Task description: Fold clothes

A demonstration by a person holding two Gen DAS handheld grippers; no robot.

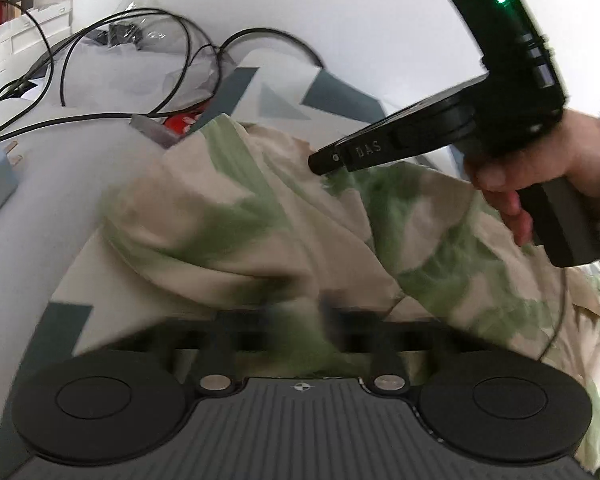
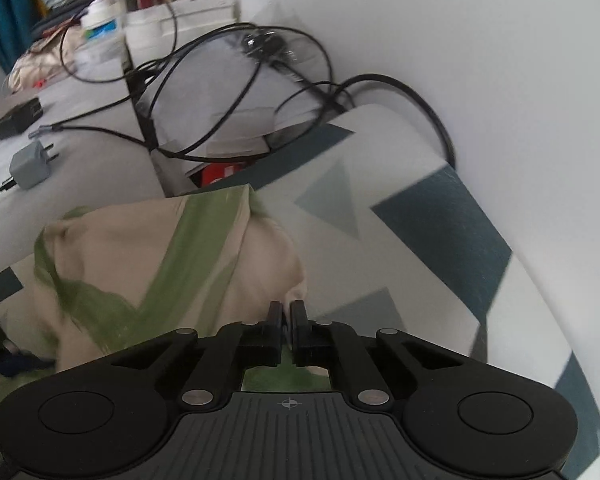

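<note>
While the beige-and-green garment (image 1: 260, 216) lies bunched on the patterned cloth (image 2: 420, 216) covering the work surface, the right gripper (image 2: 286, 314) has its jaws pressed together on a fabric edge at about six o'clock in its own view, probably so that edge can be lifted and carried over; the left gripper (image 1: 300, 320) sits low at six o'clock, too blurred to tell whether it is apart or clamped, though cloth bunches around its fingers; black cables (image 2: 228, 80) and a grey charger (image 2: 30, 166) lie toward ten o'clock, clear of the fold.
</note>
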